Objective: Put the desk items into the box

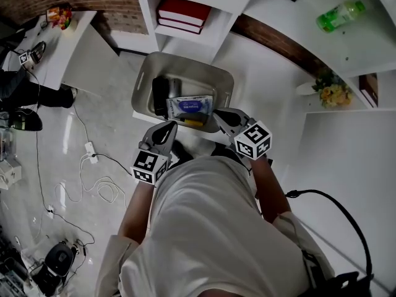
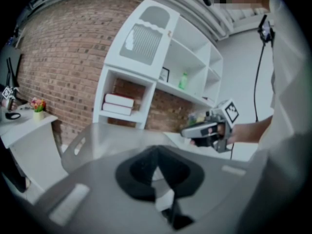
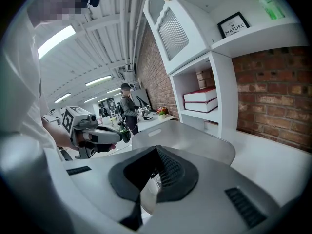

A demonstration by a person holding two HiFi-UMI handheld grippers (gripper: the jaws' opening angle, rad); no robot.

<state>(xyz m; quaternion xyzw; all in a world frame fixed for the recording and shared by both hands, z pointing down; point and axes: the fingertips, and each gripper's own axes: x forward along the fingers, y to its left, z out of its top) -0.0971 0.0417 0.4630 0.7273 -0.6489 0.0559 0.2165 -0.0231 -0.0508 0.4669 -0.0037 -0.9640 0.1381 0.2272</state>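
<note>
Centrally in the upper half of the head view, the grey box [image 1: 185,61] sits on the white surface below the shelf unit, and it holds a black item [image 1: 159,94], a blue-and-white printed packet [image 1: 190,106] and a yellow stick-shaped item [image 1: 190,122] along its near side. Just below the box's near rim, the left gripper [image 1: 169,127] and the right gripper [image 1: 218,114] hover side by side, apart from each other and pointing toward the box. Each gripper's own view shows its 2 jaws pressed together at the tips with nothing between them, the box's pale wall lying beyond them. At the top of the frame, 2 red books [image 1: 180,14] lie in the shelf, and a green bottle [image 1: 339,14] lies at the upper right.
</note>
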